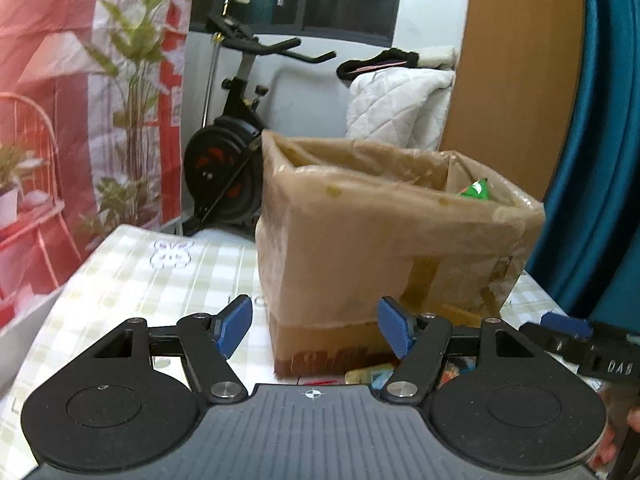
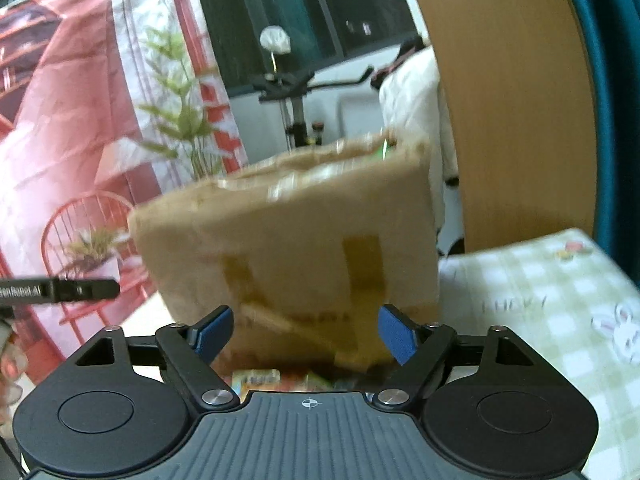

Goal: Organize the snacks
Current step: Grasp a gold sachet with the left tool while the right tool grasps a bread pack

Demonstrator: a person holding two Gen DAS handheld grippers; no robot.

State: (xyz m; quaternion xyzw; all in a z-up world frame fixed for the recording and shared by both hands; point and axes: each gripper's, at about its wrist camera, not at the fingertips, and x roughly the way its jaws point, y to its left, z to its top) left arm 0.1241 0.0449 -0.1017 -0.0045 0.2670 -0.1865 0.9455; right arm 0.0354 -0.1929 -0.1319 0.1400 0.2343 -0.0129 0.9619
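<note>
A taped brown cardboard box [image 1: 384, 248] stands open on the checked tablecloth [image 1: 132, 272]; a green snack packet [image 1: 476, 190] pokes above its far rim. Small snack packets [image 1: 370, 374] lie at the box's foot, partly hidden behind my left gripper [image 1: 316, 326], which is open and empty just in front of the box. In the right wrist view the box [image 2: 292, 248] is blurred and close. My right gripper [image 2: 306, 332] is open and empty, with snack packets [image 2: 256, 380] just below its fingers. The right gripper's tip also shows at the right edge of the left wrist view [image 1: 568, 326].
An exercise bike [image 1: 232, 148] and a white quilt [image 1: 396, 104] stand behind the table. A red and white printed backdrop [image 1: 60, 100] hangs on the left. A wooden panel [image 1: 520, 72] and teal curtain [image 1: 600, 140] are on the right.
</note>
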